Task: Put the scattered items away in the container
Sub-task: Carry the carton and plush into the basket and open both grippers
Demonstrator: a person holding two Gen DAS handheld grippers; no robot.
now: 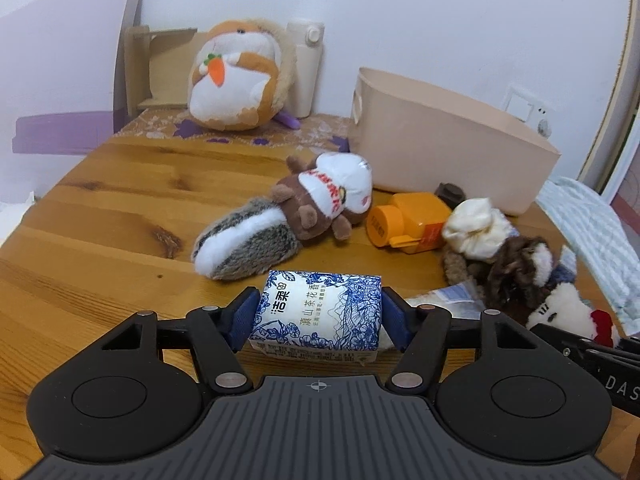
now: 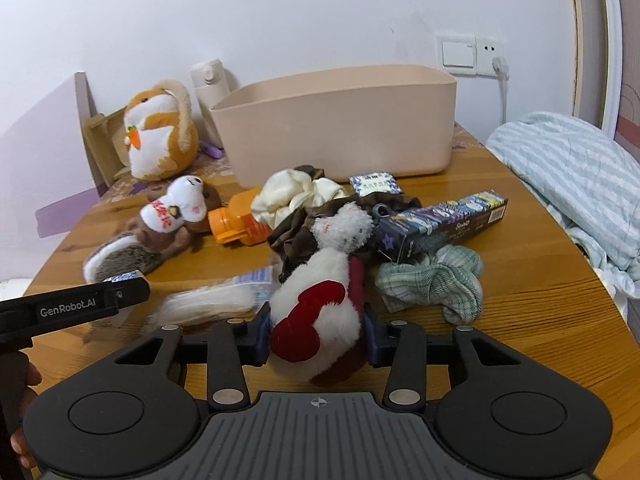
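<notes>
Our left tongs [image 1: 318,314] clamp a blue-and-white floral tissue pack [image 1: 318,312] above the wooden desk [image 1: 100,240]; our right tongs [image 2: 316,334] squeeze a white-and-red plush toy [image 2: 316,312], near the beige plastic bin [image 2: 340,124].

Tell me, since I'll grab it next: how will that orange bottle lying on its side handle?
The orange bottle looks like rigid plastic, so probably stiff and smooth, perhaps slippery. Its squarish body suggests it won't roll far. Its weight can't be judged.
</notes>
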